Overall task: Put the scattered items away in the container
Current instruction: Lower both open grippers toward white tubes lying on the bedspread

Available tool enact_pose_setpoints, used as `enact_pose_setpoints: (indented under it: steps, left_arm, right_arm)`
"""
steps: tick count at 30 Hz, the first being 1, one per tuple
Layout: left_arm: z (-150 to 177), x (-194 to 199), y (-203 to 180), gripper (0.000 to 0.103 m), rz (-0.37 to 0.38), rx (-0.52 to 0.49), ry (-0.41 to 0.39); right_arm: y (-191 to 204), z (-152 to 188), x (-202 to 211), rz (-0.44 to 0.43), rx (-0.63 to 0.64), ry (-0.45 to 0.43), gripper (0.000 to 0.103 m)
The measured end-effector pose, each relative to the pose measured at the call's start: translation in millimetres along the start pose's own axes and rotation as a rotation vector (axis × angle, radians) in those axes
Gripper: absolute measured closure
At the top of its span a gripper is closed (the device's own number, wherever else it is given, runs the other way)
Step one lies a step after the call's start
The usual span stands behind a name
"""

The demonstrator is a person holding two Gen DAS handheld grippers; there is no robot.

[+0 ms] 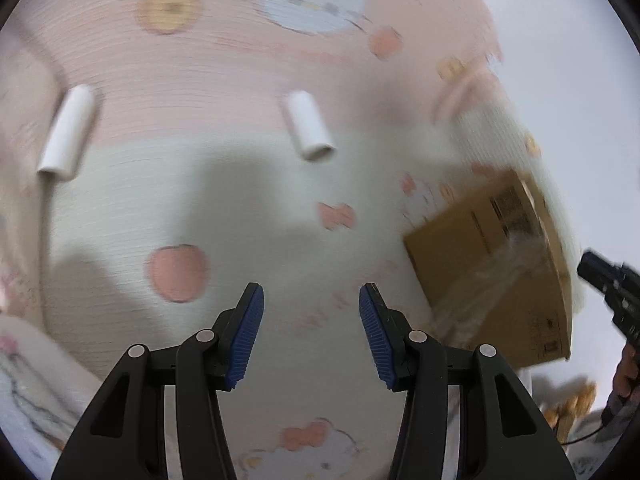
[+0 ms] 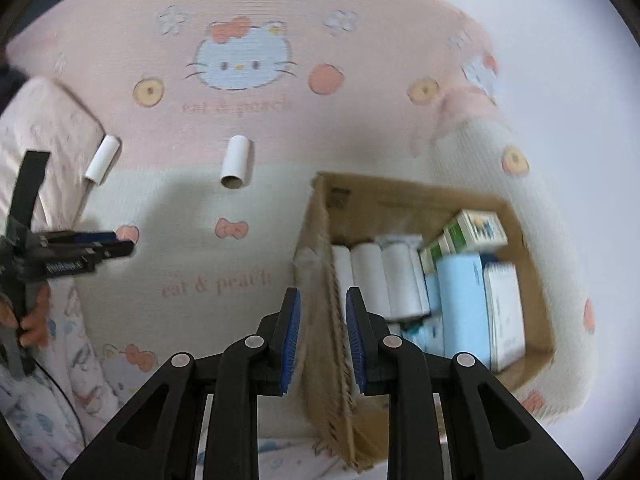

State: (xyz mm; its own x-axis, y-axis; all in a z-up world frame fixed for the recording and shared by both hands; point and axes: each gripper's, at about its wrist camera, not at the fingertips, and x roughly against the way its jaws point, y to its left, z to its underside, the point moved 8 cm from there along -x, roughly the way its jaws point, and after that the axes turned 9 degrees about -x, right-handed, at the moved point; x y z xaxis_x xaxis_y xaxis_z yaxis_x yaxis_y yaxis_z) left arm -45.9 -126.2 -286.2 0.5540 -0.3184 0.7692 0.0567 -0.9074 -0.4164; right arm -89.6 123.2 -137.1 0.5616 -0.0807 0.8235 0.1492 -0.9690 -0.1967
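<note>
Two white tubes lie on the pink and cream cat-print blanket (image 2: 248,208), apart from each other: the nearer tube (image 2: 236,161) sits about mid-blanket with its open end facing the camera; the farther tube (image 2: 102,159) lies to the left, just beside a folded pink cloth (image 2: 48,120); neither is touched by anything. The cardboard box (image 2: 320,280) stands open on the blanket to the right of the tubes, already packed with white rolls (image 2: 372,276), light blue packs (image 2: 464,304) and a green and white carton (image 2: 476,230).

The right gripper (image 2: 321,334) hangs over the box's near wall, its blue pads (image 2: 291,336) a moderate gap apart with the cardboard edge seen between them; whether they touch it I cannot tell; it holds nothing. The left gripper (image 1: 311,330) hovers above the blanket with fingers spread wide and empty, the nearer tube (image 1: 309,125) ahead of it and the farther tube (image 1: 66,132) off to its left; the view is motion-blurred.
</note>
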Motion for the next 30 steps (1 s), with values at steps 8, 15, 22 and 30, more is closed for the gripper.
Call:
enact_pose_setpoints:
  steps: [8,15,22,30]
  left_arm:
    - [-24.8,27.5,59.1,0.049,-0.042,0.174,-0.184]
    - [-37.3,43.1,115.6,0.049,-0.075,0.376,-0.275]
    - [-35.8,60.5,176.5,0.049,-0.035,0.635,-0.38]
    - [-57.2,38.2,196.8,0.049,-0.076,0.654,-0.321]
  right_arm:
    - [69.0,-4.9,-17.5,-0.109,0.07,-0.024,0.083]
    - [121.4,-20.8,-39.4,-0.2,0.024,-0.085,0.083]
    - [188.1,-41.9,-70.0,-0.31,0.029,-0.072,0.083]
    - [258.2,-64.7,-107.4,-0.422,0.054,-0.011,0.083]
